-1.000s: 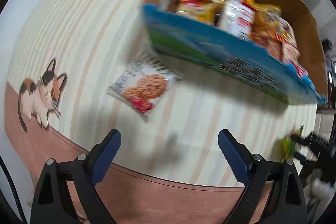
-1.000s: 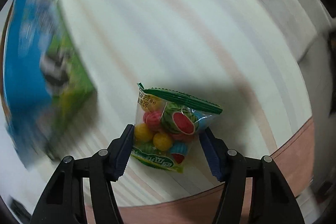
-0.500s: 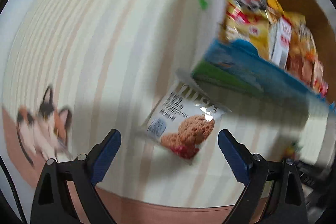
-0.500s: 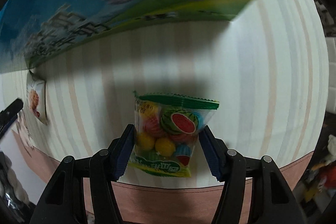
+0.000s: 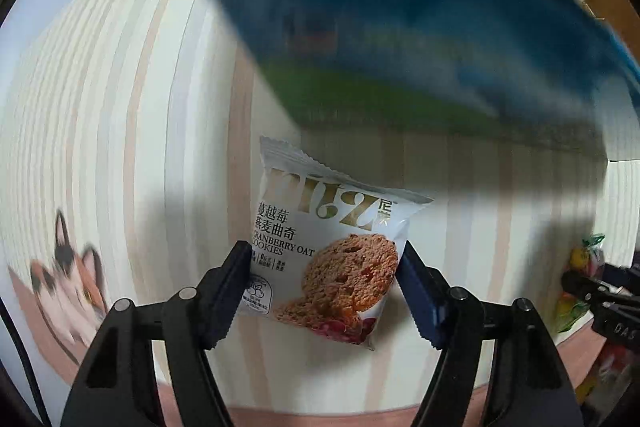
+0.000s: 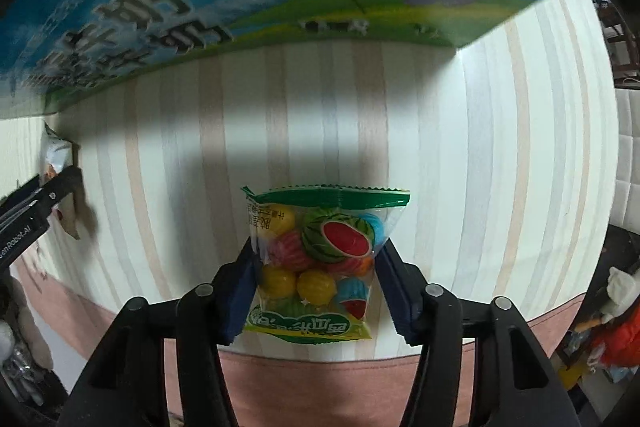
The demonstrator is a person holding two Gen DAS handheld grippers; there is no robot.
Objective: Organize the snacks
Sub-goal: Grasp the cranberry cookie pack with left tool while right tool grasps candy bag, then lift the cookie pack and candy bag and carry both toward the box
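Cookies (image 5: 320,259), one pack flat on the striped bench (image 5: 120,147), sit squarely between my left fingers (image 5: 322,287), which have just been closing and now touch both side edges. Its long axis runs away from me toward the box (image 5: 400,27) just beyond. My right fingers (image 6: 316,291), closing too, pinch the candy bag (image 6: 320,259). Both hands sit near the box; lift comes next, I'd say.
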